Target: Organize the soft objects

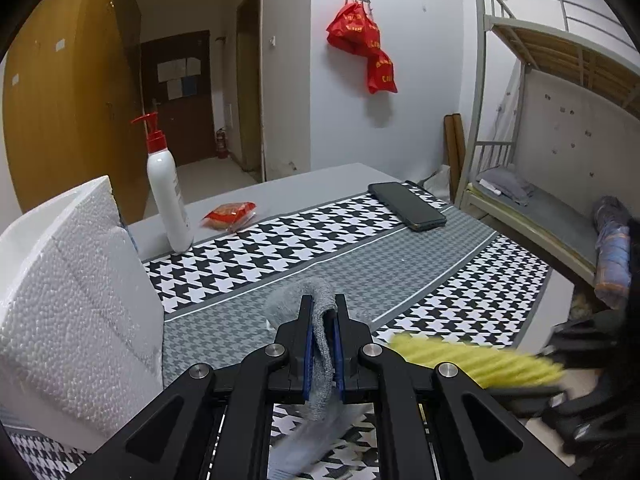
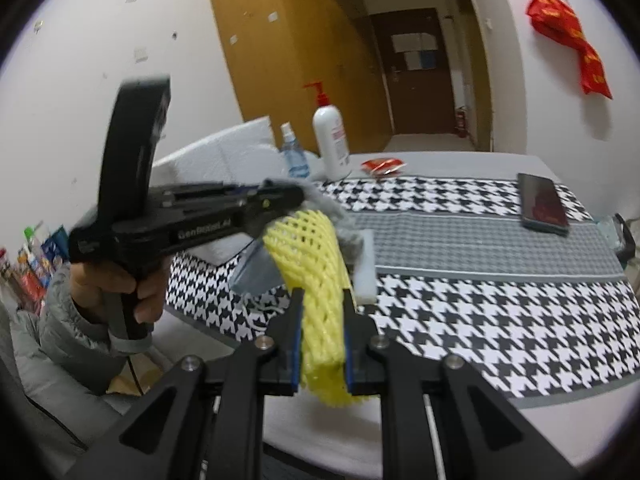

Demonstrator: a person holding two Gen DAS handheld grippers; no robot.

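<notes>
— Two grips? Report.
— Left gripper [image 1: 323, 312] fingers clenched on a grey sock [image 1: 316, 320], raised over the houndstooth cloth [image 1: 400, 280]. Right gripper [image 2: 323, 300] fingers clamp a yellow foam net [image 2: 320, 276] above the table [image 2: 440, 420].
— Surroundings?
— White foam box [image 1: 72, 300] at left.

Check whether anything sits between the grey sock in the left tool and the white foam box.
Nothing visible does. The left tool is shut on the grey sock, and the white foam box stands just to its left, with only bare patterned cloth between them.
</notes>
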